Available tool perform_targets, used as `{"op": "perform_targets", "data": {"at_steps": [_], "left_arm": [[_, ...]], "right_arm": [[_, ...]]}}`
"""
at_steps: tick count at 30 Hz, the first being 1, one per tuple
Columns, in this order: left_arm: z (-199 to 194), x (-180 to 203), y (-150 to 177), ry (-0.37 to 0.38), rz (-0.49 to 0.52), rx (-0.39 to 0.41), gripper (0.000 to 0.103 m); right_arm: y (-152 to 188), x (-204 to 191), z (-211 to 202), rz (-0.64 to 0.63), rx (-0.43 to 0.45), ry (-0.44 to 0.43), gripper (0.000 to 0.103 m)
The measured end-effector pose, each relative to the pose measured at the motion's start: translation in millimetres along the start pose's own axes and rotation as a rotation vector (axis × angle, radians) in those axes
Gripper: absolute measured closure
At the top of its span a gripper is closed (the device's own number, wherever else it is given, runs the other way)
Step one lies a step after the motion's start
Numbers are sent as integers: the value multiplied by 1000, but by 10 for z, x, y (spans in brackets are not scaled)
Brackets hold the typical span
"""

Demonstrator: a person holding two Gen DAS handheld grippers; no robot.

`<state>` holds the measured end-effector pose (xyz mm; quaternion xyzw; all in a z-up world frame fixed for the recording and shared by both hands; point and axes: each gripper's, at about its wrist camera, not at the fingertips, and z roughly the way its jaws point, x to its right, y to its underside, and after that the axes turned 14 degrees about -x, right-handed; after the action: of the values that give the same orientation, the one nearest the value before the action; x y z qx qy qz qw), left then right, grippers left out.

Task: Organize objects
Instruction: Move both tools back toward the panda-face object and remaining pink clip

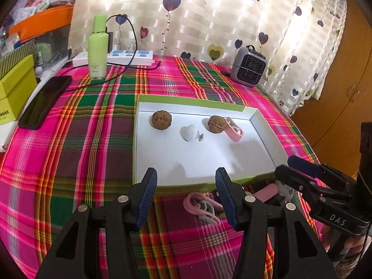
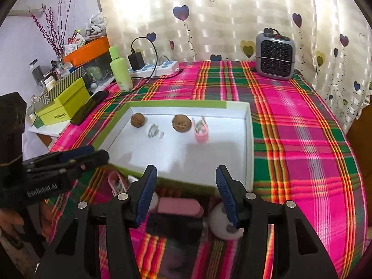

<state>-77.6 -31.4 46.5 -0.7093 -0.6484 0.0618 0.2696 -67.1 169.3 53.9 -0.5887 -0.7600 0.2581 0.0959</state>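
A shallow white box lid with a green rim (image 1: 200,160) (image 2: 248,139) lies on the plaid cloth. In it are two brown walnuts (image 1: 161,120) (image 1: 217,124), a white knob (image 1: 190,132) and a pink clip (image 1: 234,129). My left gripper (image 1: 186,195) is open and empty, over a pink clip (image 1: 201,206) lying on the cloth in front of the lid. My right gripper (image 2: 184,193) is open and empty, above a pink block (image 2: 179,206), a black item (image 2: 174,226) and a white ball (image 2: 220,220) on the cloth.
A green bottle (image 1: 97,48), power strip (image 1: 116,57), black phone (image 1: 46,100) and yellow-green boxes (image 1: 14,86) stand at the left back. A grey heater (image 1: 248,66) stands at the back right. The table's right edge meets a wooden cabinet (image 1: 344,93).
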Motion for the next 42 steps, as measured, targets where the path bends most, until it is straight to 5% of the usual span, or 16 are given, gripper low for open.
{"op": "perform_targets", "data": {"at_steps": [18,42], "left_arm": [[107,113,228,-4,4,-51,52],[293,76,249,-36,-6,-115,52]], "right_arm": [[338,145,-80,34,0,6,49],[313,459,162,149,-66,52,49]]}}
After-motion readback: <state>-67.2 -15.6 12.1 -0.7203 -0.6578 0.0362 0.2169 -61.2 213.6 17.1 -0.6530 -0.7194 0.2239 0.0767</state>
